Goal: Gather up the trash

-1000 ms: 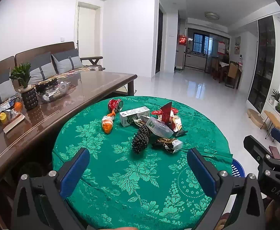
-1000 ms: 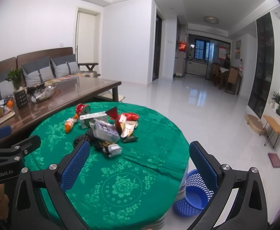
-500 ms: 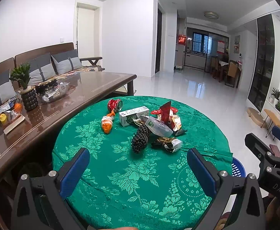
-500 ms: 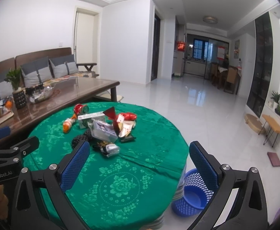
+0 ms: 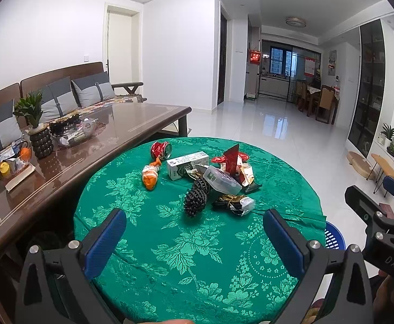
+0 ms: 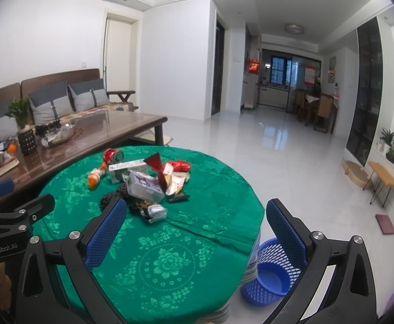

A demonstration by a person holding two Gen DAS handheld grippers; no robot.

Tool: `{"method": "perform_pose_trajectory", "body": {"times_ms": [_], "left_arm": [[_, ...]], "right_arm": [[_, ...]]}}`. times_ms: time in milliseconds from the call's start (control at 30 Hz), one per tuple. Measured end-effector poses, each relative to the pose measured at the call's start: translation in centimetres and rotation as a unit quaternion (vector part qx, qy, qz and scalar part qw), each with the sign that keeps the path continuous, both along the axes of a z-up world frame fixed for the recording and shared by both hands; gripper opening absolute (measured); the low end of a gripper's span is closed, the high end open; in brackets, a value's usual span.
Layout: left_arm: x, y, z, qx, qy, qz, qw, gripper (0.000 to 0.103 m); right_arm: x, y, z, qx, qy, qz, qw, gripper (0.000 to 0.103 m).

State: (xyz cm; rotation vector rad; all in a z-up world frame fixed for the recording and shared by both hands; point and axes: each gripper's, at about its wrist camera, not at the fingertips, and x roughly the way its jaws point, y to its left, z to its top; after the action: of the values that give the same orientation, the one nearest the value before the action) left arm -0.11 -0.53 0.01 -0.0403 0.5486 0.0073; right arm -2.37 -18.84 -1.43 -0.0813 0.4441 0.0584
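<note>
Left wrist view shows the left gripper (image 5: 194, 232) spread wide and empty above the near part of the round table (image 5: 169, 270), with the trash heap (image 5: 210, 178) lying ahead near the middle. The right gripper (image 6: 197, 226) is likewise released and empty. A sensible start is the closest loose piece, the crumpled wrapper (image 5: 236, 204), taken from above so the cloth is not pinched. The blue basket (image 6: 267, 272) stands on the floor just beside the table's right edge, with bare floor beyond; the coffee table (image 5: 88, 145) crowds the left.
</note>
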Motion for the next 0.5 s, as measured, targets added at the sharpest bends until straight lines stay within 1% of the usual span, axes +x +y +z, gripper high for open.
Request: {"method": "perform_pose_trajectory", "body": {"times_ms": [500], "left_arm": [[0.03,-0.11,0.12,0.003,-0.002,0.000,1.0000,0.103]], "right_arm": [[-0.06,-0.11,0.07,0.000,-0.001,-0.001,1.000,0.103]]}}
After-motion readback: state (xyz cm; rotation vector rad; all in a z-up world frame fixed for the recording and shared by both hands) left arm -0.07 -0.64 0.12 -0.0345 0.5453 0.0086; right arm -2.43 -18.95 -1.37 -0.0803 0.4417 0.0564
